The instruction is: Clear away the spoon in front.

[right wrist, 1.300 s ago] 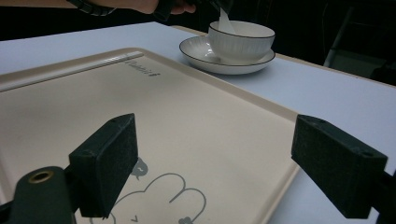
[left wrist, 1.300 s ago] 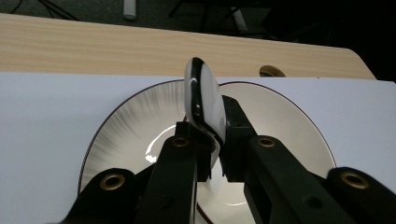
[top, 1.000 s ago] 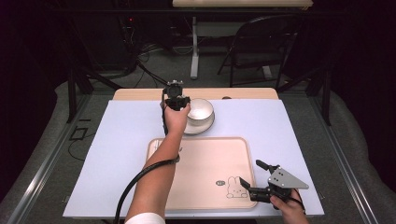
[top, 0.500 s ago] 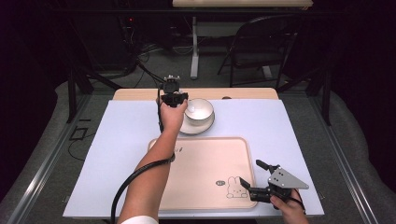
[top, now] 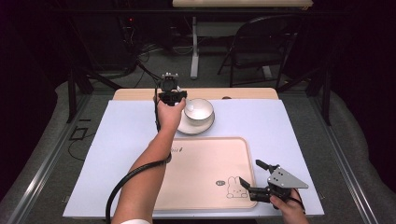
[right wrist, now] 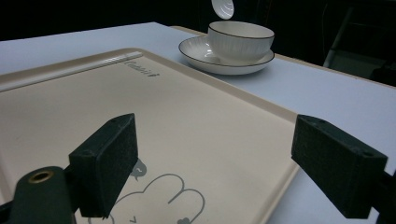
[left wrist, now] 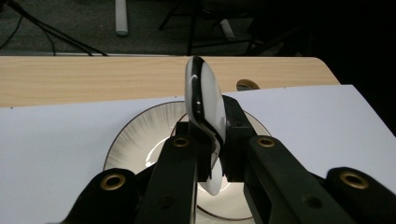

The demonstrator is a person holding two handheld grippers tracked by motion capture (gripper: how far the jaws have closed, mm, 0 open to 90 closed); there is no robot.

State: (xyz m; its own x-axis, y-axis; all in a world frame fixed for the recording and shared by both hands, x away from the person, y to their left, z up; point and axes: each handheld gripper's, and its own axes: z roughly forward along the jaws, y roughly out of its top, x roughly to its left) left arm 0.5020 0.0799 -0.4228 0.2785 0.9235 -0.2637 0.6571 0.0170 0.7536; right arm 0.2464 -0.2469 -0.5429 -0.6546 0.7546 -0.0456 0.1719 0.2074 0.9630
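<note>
Fingers [left wrist: 187, 168] of the left gripper [left wrist: 210, 158] are pinched on a white ceramic spoon [left wrist: 204, 105] with a dark rim, seen edge-on in the left gripper view and standing upright between the two black jaws, its bowl end raised above them. Below the spoon in that view lies a white ribbed saucer [left wrist: 140, 130] on the pale blue table mat [left wrist: 56, 135], with the bare wooden table edge [left wrist: 93, 79] beyond. From the high view, the left gripper [top: 171, 94] is held over the far middle of the mat, just left of a white cup [top: 198, 109] that sits on the saucer [top: 207, 126]. The right gripper view shows the spoon's bowl [right wrist: 223, 7] hanging above the cup [right wrist: 240, 39], apart from its rim, at the top edge of the frame. Fingers [right wrist: 107, 163] of the right gripper [right wrist: 215, 172] stand spread wide with nothing between them, poised over the near corner of a beige tray [right wrist: 140, 116] printed with a rabbit outline [right wrist: 163, 196]. In the high view the right gripper [top: 261, 184] sits at the near right corner of the tray [top: 201, 172], well apart from cup and saucer, held by the person's right hand [top: 287, 205]. The left forearm [top: 149, 158] reaches across the tray's left part.
</note>
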